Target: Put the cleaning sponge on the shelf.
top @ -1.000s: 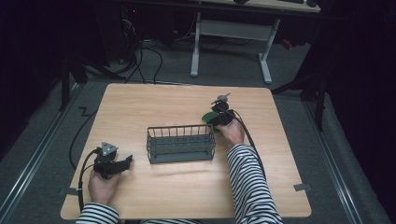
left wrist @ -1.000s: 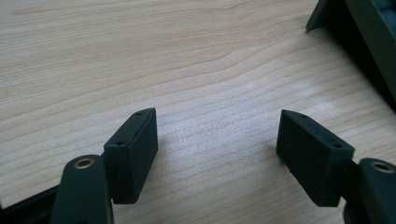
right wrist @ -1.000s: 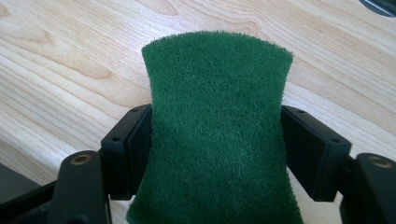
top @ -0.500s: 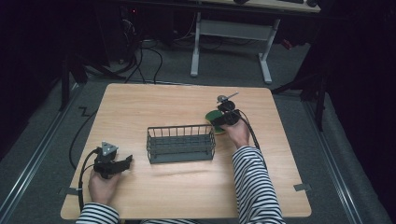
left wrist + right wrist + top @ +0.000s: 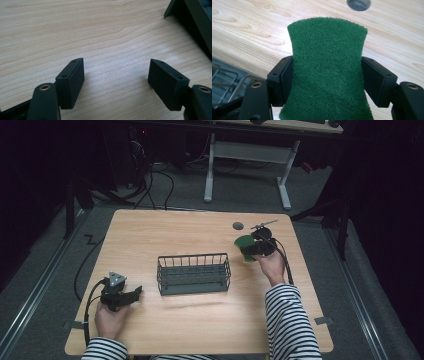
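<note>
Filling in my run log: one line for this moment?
right gripper: shut on green sponge | left gripper: open | wire basket: mid-table

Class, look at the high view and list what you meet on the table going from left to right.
Left hand-held gripper → wire basket → green scouring sponge, clamped in the right hand-held gripper.
</note>
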Available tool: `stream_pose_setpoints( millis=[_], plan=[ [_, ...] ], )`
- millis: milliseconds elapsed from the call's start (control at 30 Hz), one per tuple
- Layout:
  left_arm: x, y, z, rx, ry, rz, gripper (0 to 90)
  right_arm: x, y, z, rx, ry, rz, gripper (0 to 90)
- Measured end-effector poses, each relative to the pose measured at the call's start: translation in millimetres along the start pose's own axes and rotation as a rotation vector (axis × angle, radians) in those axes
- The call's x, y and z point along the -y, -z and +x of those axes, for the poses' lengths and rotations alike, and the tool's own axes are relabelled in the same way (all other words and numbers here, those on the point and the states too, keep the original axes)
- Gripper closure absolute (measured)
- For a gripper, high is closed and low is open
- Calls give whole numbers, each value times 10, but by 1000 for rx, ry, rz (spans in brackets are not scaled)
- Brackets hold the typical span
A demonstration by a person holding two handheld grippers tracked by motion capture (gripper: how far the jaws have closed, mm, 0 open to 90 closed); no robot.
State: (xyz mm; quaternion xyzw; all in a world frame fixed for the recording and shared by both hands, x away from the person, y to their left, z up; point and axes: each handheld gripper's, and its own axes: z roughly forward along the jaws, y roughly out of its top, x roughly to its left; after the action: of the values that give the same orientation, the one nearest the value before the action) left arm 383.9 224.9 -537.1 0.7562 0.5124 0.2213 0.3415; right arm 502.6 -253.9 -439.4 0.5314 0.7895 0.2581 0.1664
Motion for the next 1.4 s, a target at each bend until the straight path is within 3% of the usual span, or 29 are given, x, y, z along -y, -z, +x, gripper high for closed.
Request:
stream_pose_setpoints(
  millis=[267,500,767,1133,1200,1400],
  plan=[
    [1,-1,-2,-1,0,-1,299,93,251,-6,-10,13,-58,312],
    [0,1,1,2,1,0,301,116,479,86,-25,63,-95,312],
    [0,0,0,1,0,0,300,118,641,194,-55,83,-128,313],
    [0,-1,1,3,0,0,299,71,822,498,-134,122,-165,313],
    [0,-1,0,2,-1,0,296,44,836,626,-151,149,-167,312],
    [0,-1,-3,1,-3,-1,294,-13,811,843,-167,170,-171,312]
  ],
)
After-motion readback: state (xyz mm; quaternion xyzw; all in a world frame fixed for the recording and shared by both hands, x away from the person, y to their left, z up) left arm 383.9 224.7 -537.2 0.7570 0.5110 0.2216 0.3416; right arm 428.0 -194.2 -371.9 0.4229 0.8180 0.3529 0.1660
